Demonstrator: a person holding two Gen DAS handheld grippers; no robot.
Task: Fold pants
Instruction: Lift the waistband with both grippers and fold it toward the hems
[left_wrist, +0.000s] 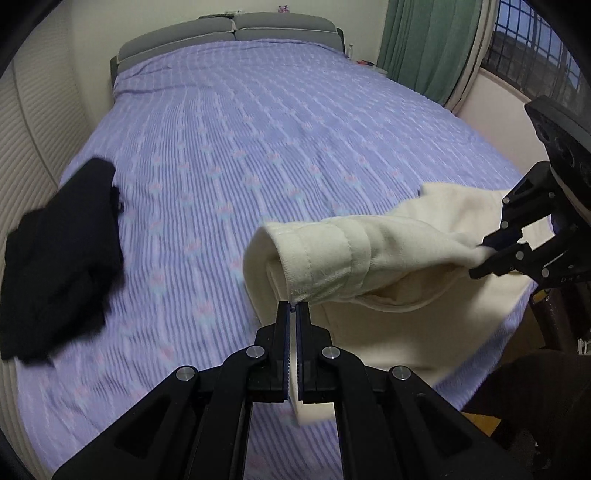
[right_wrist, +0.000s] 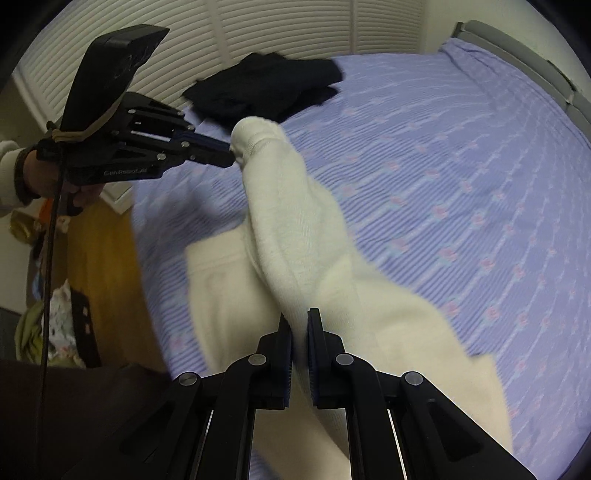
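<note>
Cream pants (left_wrist: 332, 254) hang stretched between both grippers above a bed with a purple striped cover (left_wrist: 240, 147). My left gripper (left_wrist: 293, 306) is shut on one edge of the cream cloth, its jaws pinched together. At the right of the left wrist view, my right gripper (left_wrist: 484, 254) is shut on the other end. In the right wrist view the cream pants (right_wrist: 295, 229) run from my right gripper (right_wrist: 299, 317), shut on the cloth, up to the left gripper (right_wrist: 231, 153), held by a hand. The lower part of the pants lies on the bed.
A black garment (left_wrist: 62, 266) lies crumpled at the bed's left side, seen also as the black garment (right_wrist: 269, 86) near slatted closet doors (right_wrist: 258, 29). Grey headboard cushions (left_wrist: 229, 33) and a green curtain (left_wrist: 424, 44) stand beyond. A wooden floor (right_wrist: 107, 280) with clutter lies beside the bed.
</note>
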